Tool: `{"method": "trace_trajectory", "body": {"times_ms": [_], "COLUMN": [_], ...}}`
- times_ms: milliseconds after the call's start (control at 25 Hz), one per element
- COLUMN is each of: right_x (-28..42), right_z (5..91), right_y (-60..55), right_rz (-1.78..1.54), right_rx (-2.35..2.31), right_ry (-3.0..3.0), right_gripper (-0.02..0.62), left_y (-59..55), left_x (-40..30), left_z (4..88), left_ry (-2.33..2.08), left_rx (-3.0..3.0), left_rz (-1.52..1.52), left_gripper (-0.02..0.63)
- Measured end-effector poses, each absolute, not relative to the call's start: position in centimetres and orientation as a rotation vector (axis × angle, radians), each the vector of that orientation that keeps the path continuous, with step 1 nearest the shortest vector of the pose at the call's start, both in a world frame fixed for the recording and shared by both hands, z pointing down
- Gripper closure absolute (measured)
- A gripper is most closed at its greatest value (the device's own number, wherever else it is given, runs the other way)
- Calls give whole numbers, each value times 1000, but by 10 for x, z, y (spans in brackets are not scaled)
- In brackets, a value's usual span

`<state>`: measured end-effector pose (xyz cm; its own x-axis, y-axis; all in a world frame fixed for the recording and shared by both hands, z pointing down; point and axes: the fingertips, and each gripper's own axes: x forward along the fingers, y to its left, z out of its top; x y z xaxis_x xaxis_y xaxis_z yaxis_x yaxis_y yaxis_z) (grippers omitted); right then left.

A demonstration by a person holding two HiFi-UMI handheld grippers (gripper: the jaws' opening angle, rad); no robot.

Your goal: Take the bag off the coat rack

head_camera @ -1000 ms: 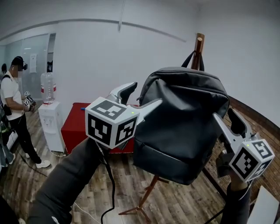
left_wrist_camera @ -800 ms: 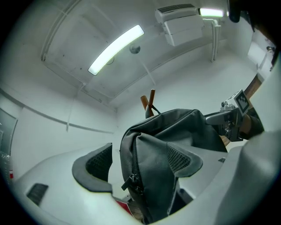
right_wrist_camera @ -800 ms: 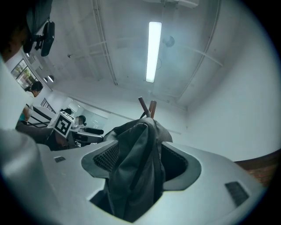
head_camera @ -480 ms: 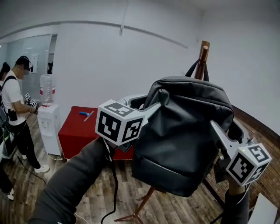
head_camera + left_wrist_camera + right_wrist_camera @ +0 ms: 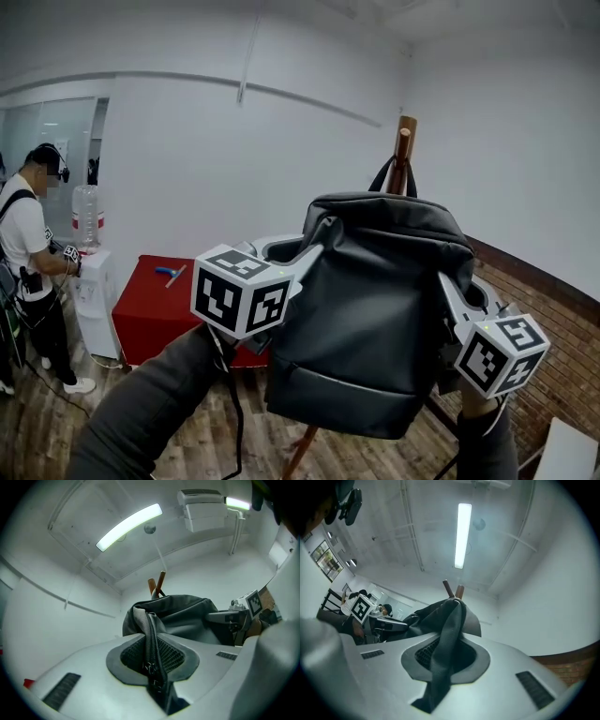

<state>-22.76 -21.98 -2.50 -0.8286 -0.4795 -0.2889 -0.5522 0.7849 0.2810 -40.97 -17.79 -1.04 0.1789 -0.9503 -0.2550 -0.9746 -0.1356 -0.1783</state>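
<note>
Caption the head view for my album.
Left gripper and right gripper have just closed on the bag hanging on the rack.

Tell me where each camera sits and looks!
Head view: on the head, facing the backpack on the rack; sleeves, left gripper, right gripper show.
Left gripper view: rides the left gripper, looks upward; jaws just closed on the backpack's zipper.
Right gripper view: rides the right gripper, upward; jaws just closed on its fabric.
All share backpack and rack.

A: What sort of place?
B: Office-type room, prob. a test space – white water dispenser w/ clear bottle (image 5: 94,300), red-draped table (image 5: 150,314), wood-plank floor (image 5: 37,422), long ceiling strip light (image 5: 129,527).
</note>
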Motion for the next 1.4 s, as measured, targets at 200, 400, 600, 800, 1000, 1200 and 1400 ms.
{"method": "trace_trajectory", "body": {"times_ms": [200,400,600,800,1000,1200,1400], "right_x": [-216,-203,-198,-183,-144,-123,-89], "right_z": [-61,-98,-96,-67,-25,14,71], "right_y": [-202,-174,-143,-115,-102,-100,-106], "right_rz": [595,660,660,609,568,551,493], "right_rx": [-782,-718,-678,-673,-721,-792,-930], "right_ry": [2710,2645,2619,2624,2629,2636,2648], "right_gripper": [569,569,569,569,569,569,569], "left_y": [-161,-128,-91,-59,-54,-62,-86], "left_x": [-398,-385,-378,-361,-325,-309,-279], "left_z": [-46,-89,-90,-63,-22,20,77], "left_ry": [1813,1772,1739,1715,1712,1683,1645], "left_rx": [-2108,-2036,-2037,-2082,-2127,-2201,-2315], "left_rz": [150,193,221,224,201,212,213], "left_gripper": [542,541,541,541,541,541,541]}}
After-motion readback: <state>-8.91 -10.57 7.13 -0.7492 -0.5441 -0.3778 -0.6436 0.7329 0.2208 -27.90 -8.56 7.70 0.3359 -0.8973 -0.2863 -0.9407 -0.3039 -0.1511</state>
